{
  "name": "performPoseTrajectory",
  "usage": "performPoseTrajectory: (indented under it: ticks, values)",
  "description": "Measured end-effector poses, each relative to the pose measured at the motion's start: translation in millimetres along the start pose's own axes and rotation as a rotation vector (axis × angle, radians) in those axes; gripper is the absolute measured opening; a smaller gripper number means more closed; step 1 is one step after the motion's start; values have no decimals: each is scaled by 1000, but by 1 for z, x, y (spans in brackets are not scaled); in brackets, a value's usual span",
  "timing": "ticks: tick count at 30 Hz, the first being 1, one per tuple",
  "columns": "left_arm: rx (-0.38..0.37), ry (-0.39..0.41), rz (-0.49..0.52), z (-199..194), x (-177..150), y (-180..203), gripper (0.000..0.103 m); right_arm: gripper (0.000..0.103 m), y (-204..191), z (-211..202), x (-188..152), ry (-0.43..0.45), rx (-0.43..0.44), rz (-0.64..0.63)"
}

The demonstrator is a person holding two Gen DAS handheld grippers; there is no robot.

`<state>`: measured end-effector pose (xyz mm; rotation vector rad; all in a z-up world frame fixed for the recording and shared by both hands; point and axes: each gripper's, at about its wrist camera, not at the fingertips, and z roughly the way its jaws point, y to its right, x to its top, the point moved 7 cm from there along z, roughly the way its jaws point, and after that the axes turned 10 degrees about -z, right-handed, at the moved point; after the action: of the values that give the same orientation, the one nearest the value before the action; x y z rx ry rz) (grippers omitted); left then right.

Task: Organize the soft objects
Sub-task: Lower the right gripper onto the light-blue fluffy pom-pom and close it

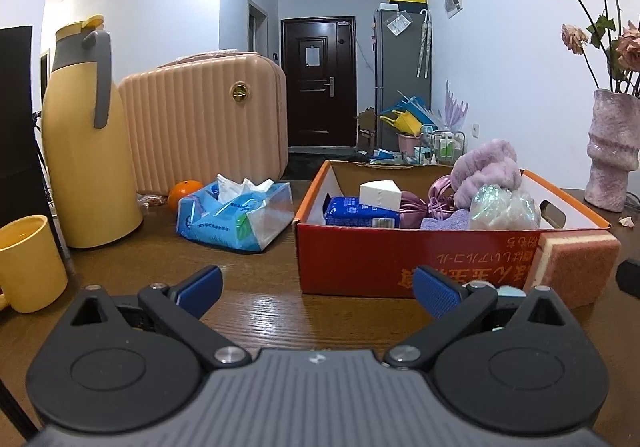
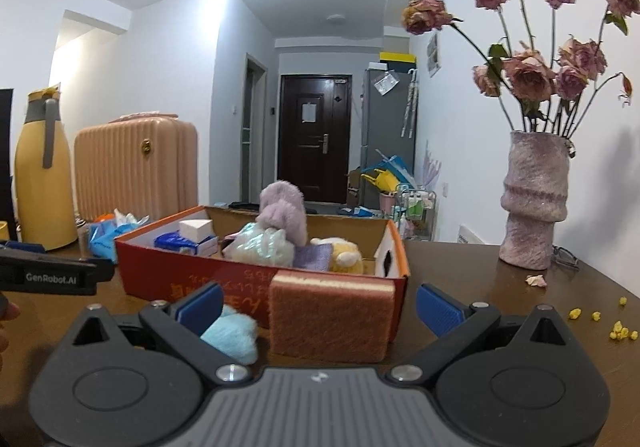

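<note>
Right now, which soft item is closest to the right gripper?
The pink scouring sponge, standing outside the red box against its front wall, between the open right gripper's fingers. The light blue fluffy piece lies just left; other soft things are inside the box.

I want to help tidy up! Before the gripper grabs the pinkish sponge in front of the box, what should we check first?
1. Right gripper open: ok, its jaws stand wide apart.
2. Sponge lined up: ok, it stands between the right fingers, leaning on the red box.
3. Left gripper out of the way: ok, it is open, holds nothing and sits off to the left.
4. Nothing else gets pinched: not ok, the light blue fluffy thing lies right by the left finger.
5. Room in the box: cannot tell; it already holds a purple fluffy item and more.
</note>
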<state>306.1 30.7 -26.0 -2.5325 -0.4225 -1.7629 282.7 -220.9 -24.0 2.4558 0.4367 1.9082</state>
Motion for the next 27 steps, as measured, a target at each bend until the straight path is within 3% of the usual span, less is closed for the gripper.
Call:
performPoseTrajectory:
  ticks: [13, 27]
  values:
    - [32, -76, -28, 8, -9, -35, 103, 103, -54, 25, -8, -136, 132, -62]
    - [30, -193, -15, 33, -19, -67, 103, 103, -79, 79, -20, -340, 148, 15]
